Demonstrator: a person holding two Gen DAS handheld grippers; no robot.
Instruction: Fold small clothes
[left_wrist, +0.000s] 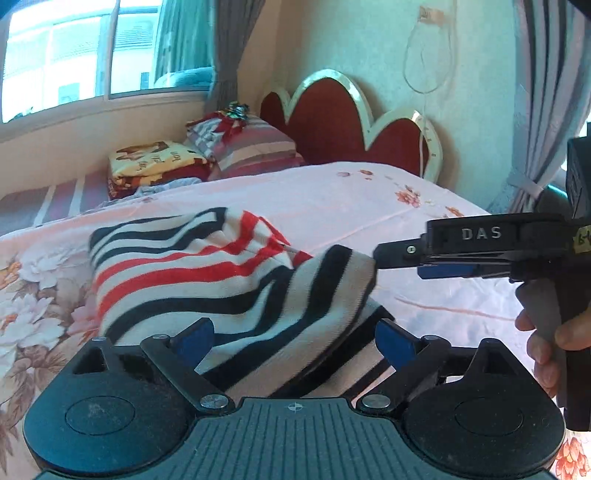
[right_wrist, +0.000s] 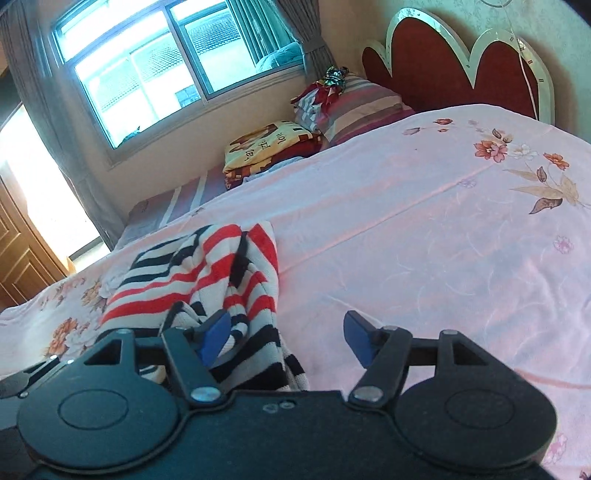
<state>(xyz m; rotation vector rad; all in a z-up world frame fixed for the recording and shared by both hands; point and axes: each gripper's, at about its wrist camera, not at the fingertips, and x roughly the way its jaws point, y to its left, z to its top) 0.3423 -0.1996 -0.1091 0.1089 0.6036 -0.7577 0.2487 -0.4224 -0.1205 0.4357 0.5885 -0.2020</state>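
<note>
A small striped garment (left_wrist: 207, 280), white with red and black bands, lies bunched on the pink floral bedspread (left_wrist: 332, 199). My left gripper (left_wrist: 295, 341) is open, its blue pads on either side of the garment's near part. My right gripper (left_wrist: 376, 260) comes in from the right, its tips at the garment's raised right corner. In the right wrist view the right gripper (right_wrist: 286, 334) is open, its left pad (right_wrist: 216, 332) over the garment (right_wrist: 207, 273) and its right pad over bare bedspread.
A red scalloped headboard (left_wrist: 332, 122) stands at the far end. Striped pillows (left_wrist: 255, 147) and a folded yellow-red blanket (left_wrist: 155, 162) lie at the back left under the window (right_wrist: 166, 62). A wooden door (right_wrist: 22, 251) shows at the left.
</note>
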